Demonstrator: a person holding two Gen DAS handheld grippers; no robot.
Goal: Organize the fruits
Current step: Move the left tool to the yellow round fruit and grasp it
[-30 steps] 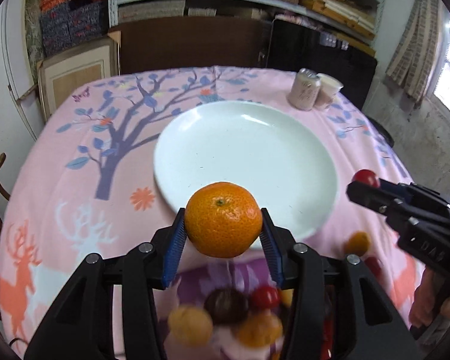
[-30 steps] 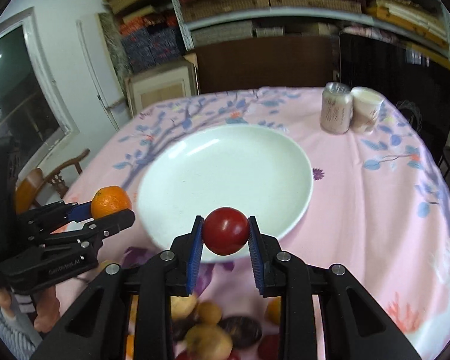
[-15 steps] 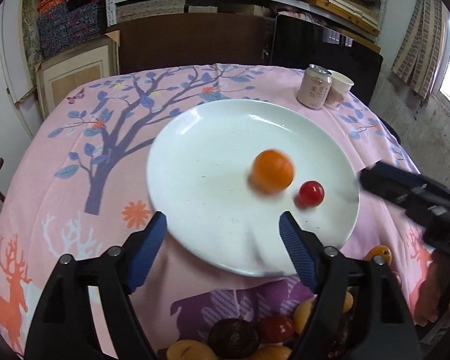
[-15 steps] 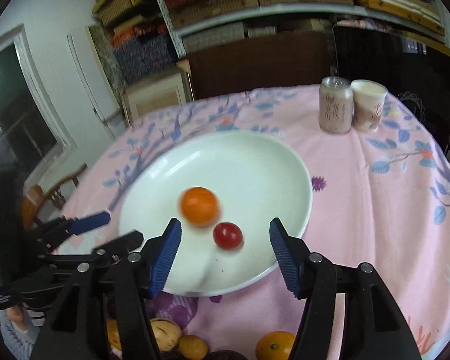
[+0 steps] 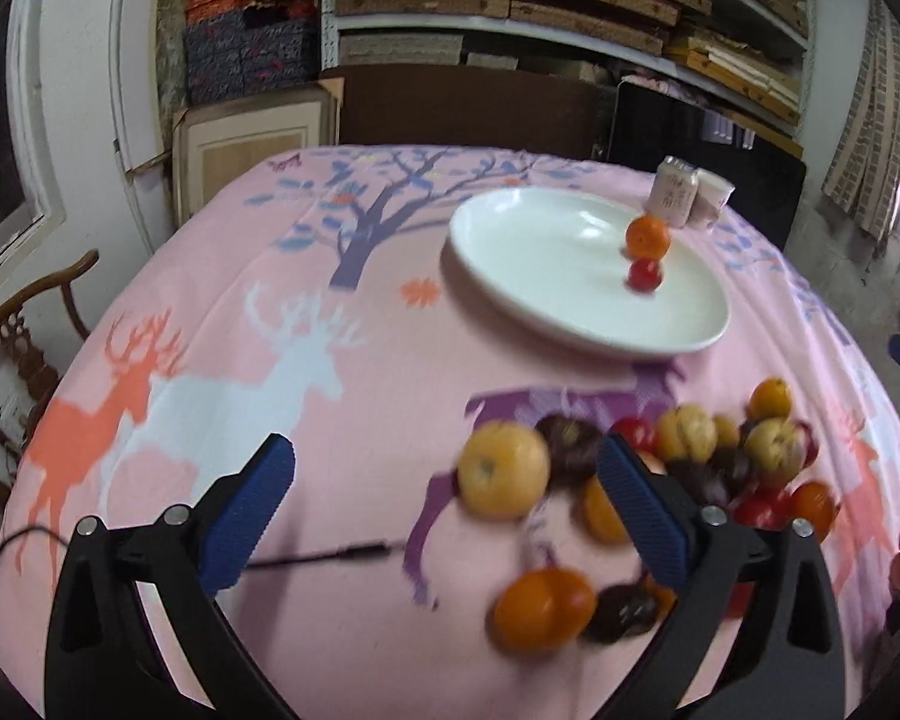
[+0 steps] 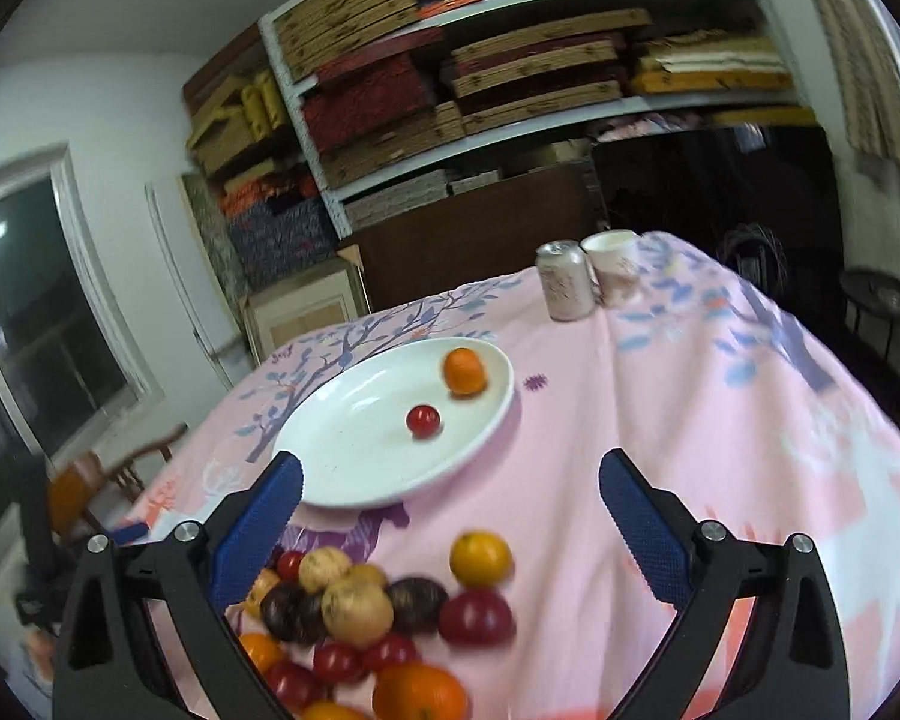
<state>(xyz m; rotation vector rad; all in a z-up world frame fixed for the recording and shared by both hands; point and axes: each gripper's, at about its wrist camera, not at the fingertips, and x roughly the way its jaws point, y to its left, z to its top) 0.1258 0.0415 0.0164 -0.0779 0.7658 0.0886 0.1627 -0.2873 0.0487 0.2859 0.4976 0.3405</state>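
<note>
A: Where does the fruit lie, and how will it handle?

B: The fruit pile [image 6: 384,618] sits on the tabletop [image 6: 720,432] near both cameras; an orange [image 6: 464,370] and a small red fruit [image 6: 423,420] rest apart on the white plate [image 6: 354,456]. All are round, light and prone to roll. The yellow fruit [image 5: 504,471] looks firm, though blur hides its skin. Grip across the widest girth, gently.

A: And the jaws?

B: The left gripper [image 5: 450,510] and the right gripper [image 6: 450,528] have just been opening; both stand wide, nothing between them. A can [image 6: 564,288] and cup [image 6: 615,267] stand beyond the plate.
</note>
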